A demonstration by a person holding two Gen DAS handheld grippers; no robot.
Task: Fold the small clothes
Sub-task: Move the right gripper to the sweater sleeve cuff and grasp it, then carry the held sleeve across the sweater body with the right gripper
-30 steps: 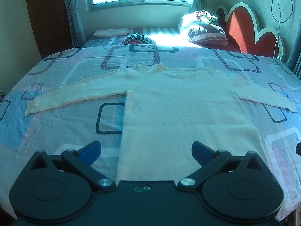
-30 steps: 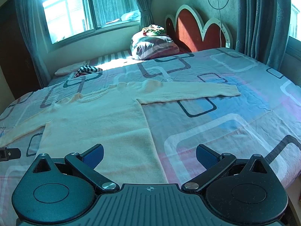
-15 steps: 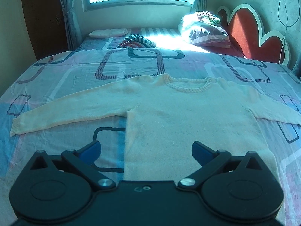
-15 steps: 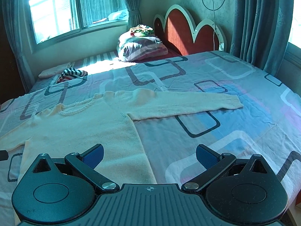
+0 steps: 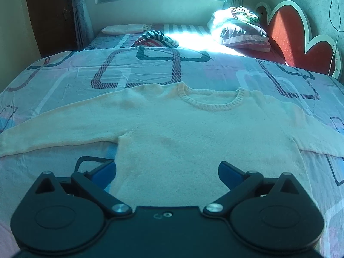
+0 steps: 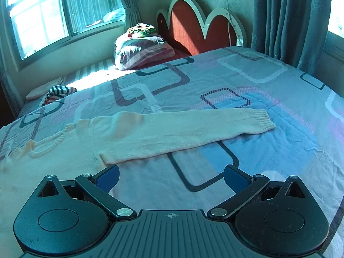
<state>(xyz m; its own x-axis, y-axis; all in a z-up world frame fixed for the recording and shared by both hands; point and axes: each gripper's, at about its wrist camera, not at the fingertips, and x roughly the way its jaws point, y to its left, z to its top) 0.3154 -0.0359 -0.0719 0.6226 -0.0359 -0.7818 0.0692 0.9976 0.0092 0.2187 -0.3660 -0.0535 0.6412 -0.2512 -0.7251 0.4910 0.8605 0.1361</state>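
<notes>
A cream knitted sweater (image 5: pixel 193 142) lies flat on the bed, front up, collar (image 5: pixel 211 105) away from me and both sleeves spread out. My left gripper (image 5: pixel 167 172) is open and empty over the sweater's body, its left finger beside the body's left edge. In the right wrist view the right sleeve (image 6: pixel 189 133) stretches to the right, ending in a ribbed cuff (image 6: pixel 263 121). My right gripper (image 6: pixel 171 177) is open and empty above the sheet just below that sleeve's underarm.
The bed has a patterned sheet (image 6: pixel 268 81) with rounded rectangles. At the far side lie a pillow pile (image 5: pixel 243 32), a striped cloth (image 5: pixel 155 38) and a folded pale garment (image 5: pixel 124 29). A red headboard (image 6: pixel 200 28) and curtains (image 6: pixel 290 21) stand at right.
Both grippers have moved forward and lower over the bed; the sweater looks larger and closer. The right gripper has shifted right, off the sweater's body toward the right sleeve. Both stay open.
</notes>
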